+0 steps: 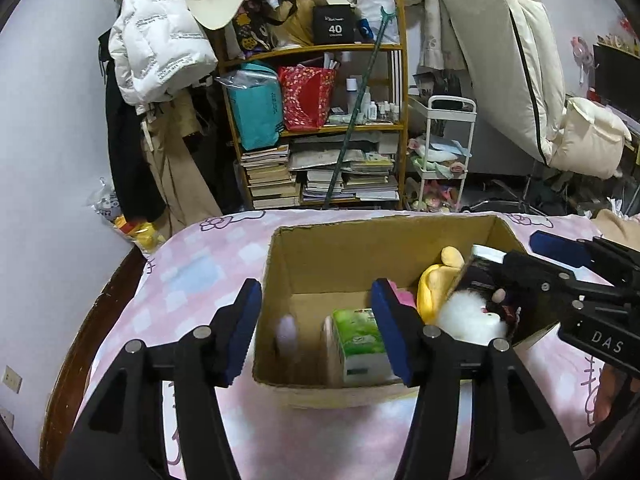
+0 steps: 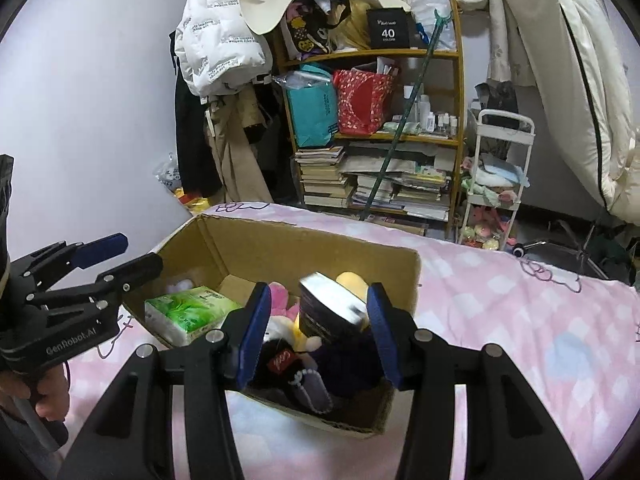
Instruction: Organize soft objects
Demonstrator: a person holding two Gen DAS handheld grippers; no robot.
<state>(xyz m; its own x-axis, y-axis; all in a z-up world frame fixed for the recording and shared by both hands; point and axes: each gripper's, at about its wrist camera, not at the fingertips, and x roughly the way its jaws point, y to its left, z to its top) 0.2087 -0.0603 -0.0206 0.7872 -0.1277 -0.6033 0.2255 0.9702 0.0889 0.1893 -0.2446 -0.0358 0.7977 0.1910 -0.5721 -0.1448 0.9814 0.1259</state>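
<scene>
An open cardboard box [image 1: 320, 256] [image 2: 224, 240] sits on a pink patterned bed. It holds a green tissue pack [image 1: 360, 340] [image 2: 188, 312], a yellow plush [image 1: 436, 280], a pink plush [image 2: 280, 296], a white and black plush [image 1: 472, 316] [image 2: 280, 356], a small pale blurred item [image 1: 288, 336] and a dark box-shaped pack [image 2: 332, 308] that lies tilted on top. My left gripper [image 1: 316, 332] [image 2: 116, 256] is open and empty over the box's near left part. My right gripper [image 2: 316, 336] [image 1: 560, 256] is open over the box's right end, its pads astride the dark pack without touching.
A wooden shelf [image 1: 316, 128] packed with books, bags and bottles stands behind the bed. A white puffer jacket [image 1: 156, 40] hangs to the left. A small white trolley [image 1: 444, 152] and a propped cream mattress [image 1: 520, 60] are to the right. The bed's wooden rim [image 1: 88, 320] curves at the left.
</scene>
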